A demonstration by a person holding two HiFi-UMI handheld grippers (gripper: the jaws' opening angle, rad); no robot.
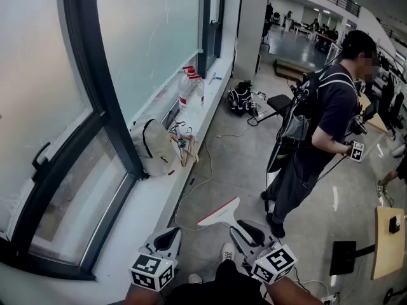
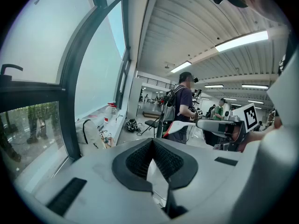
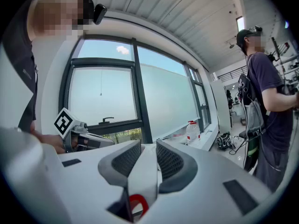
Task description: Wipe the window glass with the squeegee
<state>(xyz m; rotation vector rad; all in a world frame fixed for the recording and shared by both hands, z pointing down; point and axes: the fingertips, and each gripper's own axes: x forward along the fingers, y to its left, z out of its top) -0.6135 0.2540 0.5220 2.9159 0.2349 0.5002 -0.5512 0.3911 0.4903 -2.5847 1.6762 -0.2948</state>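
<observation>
Zero strokes on frosted window glass (image 1: 152,30) yet, prob. Right hand-held gripper (image 1: 245,232) clamps white, red-edged plastic squeegee (image 1: 219,212); left hand-held gripper (image 1: 166,239) closed, w/o load.

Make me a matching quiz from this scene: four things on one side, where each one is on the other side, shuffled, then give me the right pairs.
Things:
1. squeegee
2. water bottles
3. beige backpack
4. black bag

Places:
A. on the floor
B. on the window sill, at its farther end
C. clamped in the right gripper
D. on the window sill, nearer, beside the dark window frame

Pairs: 1-C, 2-B, 3-D, 4-A
</observation>
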